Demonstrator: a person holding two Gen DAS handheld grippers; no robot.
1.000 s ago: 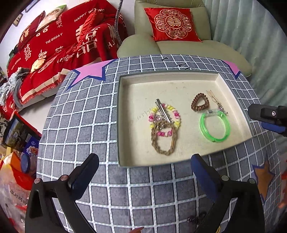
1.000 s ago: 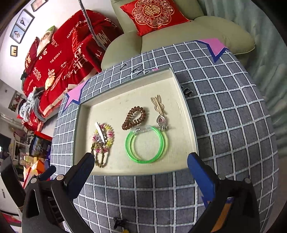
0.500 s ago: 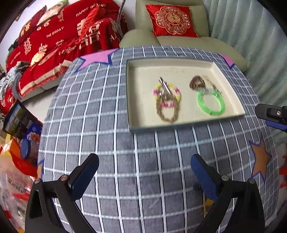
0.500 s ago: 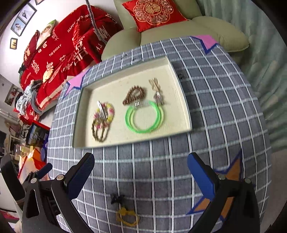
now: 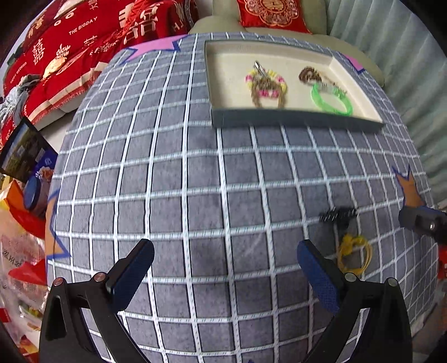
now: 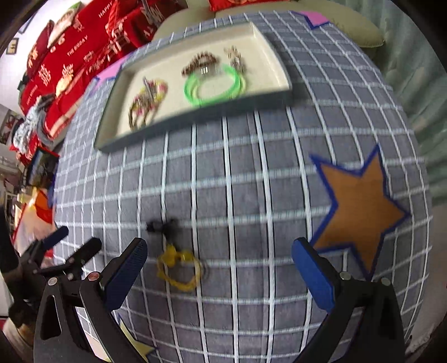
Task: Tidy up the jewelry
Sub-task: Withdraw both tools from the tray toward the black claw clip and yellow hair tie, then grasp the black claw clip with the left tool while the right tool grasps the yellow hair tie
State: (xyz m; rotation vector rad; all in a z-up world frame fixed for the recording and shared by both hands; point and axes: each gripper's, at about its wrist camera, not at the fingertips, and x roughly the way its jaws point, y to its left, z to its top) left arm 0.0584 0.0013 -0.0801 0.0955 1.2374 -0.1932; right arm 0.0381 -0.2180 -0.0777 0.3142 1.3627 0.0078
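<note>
A shallow cream-lined tray (image 5: 293, 118) (image 6: 195, 114) stands at the far side of the table. In it lie a green bangle (image 5: 331, 99) (image 6: 213, 85), a brown coil band (image 5: 308, 74) (image 6: 199, 62), a beaded bracelet with a clip (image 5: 265, 81) (image 6: 148, 97) and a small charm piece (image 6: 236, 60). On the cloth, nearer me, lie a yellow hair tie (image 5: 354, 255) (image 6: 178, 269) and a black hair claw (image 5: 336, 215) (image 6: 163, 226). My left gripper (image 5: 225, 272) is open and empty, left of the yellow tie. My right gripper (image 6: 219, 272) is open and empty, the tie between its fingers' line.
The round table has a grey checked cloth (image 5: 195, 181) with an orange star patch (image 6: 360, 209) and pink star patches (image 5: 156, 47). A red-covered sofa (image 5: 69, 42) and an armchair with a red cushion (image 5: 268, 14) stand behind. Boxes and bags (image 5: 22, 181) lie on the floor left.
Both grippers have pulled back from the tray toward the near side of the table. The yellow hair tie and black claw have come into view close to them. Both stayed open.
</note>
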